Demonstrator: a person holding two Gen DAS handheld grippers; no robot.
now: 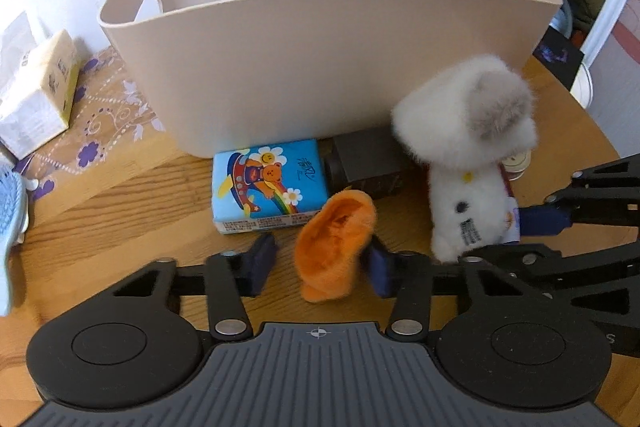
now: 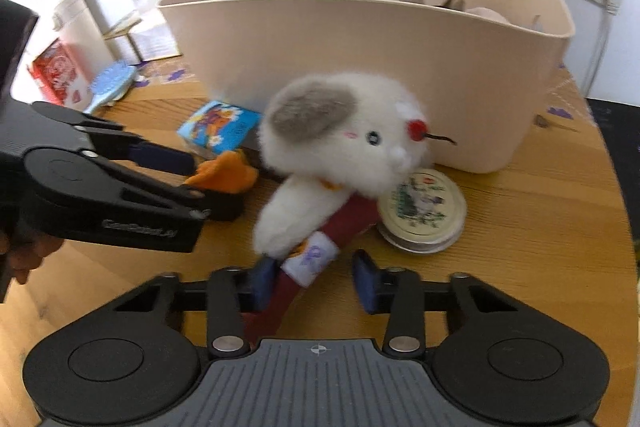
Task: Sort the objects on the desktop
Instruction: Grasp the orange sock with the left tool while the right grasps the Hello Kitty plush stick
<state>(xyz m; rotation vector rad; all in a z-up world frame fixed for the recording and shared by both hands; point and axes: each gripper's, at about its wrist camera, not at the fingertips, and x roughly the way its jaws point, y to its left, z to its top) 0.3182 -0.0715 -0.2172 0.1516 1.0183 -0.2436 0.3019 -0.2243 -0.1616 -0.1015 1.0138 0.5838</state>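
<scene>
A white plush toy [image 2: 340,143] and a small orange plush piece [image 1: 336,243] sit on the wooden worktop [image 1: 120,203], just in front of the beige bin [image 1: 320,67]. The bin already holds a few soft things, so sorting looks partly done. The two plush pieces, a blue tissue pack [image 1: 268,185] and a round tin [image 2: 424,215] remain outside.

Your right tongs [image 2: 312,279] straddle the toy's dark red base; only one pad visibly touches it. Your left tongs [image 1: 320,263] straddle the orange piece, one pad touching; I cannot tell if either grips.
</scene>
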